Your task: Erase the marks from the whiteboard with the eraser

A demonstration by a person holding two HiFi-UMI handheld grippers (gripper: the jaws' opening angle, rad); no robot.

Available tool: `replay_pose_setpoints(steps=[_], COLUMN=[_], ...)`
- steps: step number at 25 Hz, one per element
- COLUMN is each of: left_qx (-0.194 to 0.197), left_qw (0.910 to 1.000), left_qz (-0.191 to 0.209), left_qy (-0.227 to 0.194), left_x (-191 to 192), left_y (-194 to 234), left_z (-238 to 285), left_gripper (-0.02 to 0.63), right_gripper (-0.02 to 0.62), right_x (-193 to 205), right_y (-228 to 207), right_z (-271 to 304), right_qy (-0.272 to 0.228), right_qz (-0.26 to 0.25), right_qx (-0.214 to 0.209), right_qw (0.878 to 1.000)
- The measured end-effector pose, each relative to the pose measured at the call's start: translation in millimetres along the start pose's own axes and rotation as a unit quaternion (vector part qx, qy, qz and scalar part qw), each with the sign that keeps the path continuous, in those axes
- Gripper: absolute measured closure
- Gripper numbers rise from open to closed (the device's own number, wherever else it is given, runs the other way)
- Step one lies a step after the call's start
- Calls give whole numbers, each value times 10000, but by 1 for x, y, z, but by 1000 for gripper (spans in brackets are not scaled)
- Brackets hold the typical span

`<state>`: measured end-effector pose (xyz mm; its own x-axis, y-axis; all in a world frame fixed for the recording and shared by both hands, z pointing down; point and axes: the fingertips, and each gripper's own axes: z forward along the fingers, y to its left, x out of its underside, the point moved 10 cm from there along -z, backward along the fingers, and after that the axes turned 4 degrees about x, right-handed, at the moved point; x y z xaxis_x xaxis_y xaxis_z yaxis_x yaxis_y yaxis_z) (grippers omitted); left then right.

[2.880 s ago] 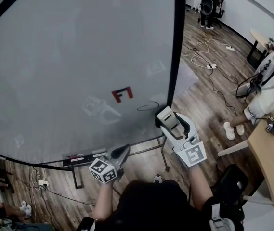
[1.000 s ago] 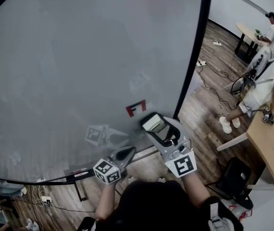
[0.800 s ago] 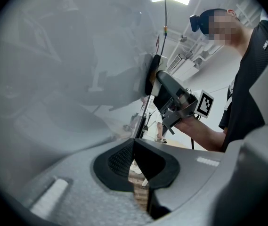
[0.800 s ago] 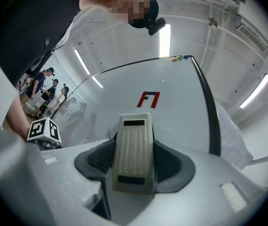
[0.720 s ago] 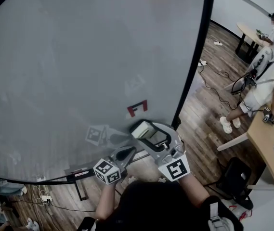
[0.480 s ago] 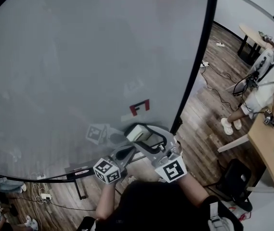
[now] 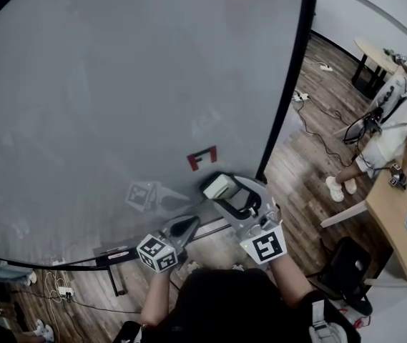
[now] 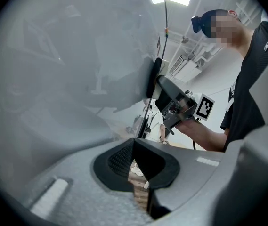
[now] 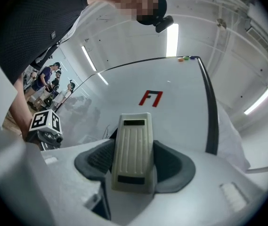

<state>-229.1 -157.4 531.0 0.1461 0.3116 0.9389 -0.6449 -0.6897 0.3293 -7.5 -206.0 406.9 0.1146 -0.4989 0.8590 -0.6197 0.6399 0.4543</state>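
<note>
While the right gripper [image 9: 133, 160] clamps the eraser [image 9: 133, 145] in its jaws at the whiteboard [image 7: 117, 84] | left gripper [image 8: 134, 161]: jaws closed, empty.

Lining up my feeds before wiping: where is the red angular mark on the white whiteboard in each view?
Head view: red angular mark lower centre, just above the cream ribbed eraser.
Left gripper view: not in it.
Right gripper view: centre, above the eraser.
Shared landmark: whiteboard's black right edge.

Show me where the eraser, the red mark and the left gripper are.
eraser [image 9: 133, 149]: right gripper view, on its ribbed back.
red mark [image 7: 203, 152]: head view, on its top stroke.
left gripper [image 7: 187, 222]: head view, at its closed jaw tips.
</note>
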Motion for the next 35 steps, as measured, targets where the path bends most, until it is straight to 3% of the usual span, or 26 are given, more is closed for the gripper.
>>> replay_pose_setpoints(steps=[5,9,17,35], left_qx=[49,69,-6,-125], left_qw=[10000,10000,10000,9999], left_qz=[3,6,-24,-19], left_qy=[33,47,47,3], left_x=[2,3,6,5], left_y=[-6,-9,-12,-11], left_z=[6,8,3,-14], left_gripper=[595,595,595,595], right_gripper=[341,341,341,341], right_x=[11,14,11,-2], right_y=[-31,-49,-52,-14], right_z=[-19,-27,-27,-6], right_qy=[172,30,-110,-240], right_qz=[228,530,652,787], right_qx=[516,926,1180,788], right_qw=[9983,9943,9908,9935])
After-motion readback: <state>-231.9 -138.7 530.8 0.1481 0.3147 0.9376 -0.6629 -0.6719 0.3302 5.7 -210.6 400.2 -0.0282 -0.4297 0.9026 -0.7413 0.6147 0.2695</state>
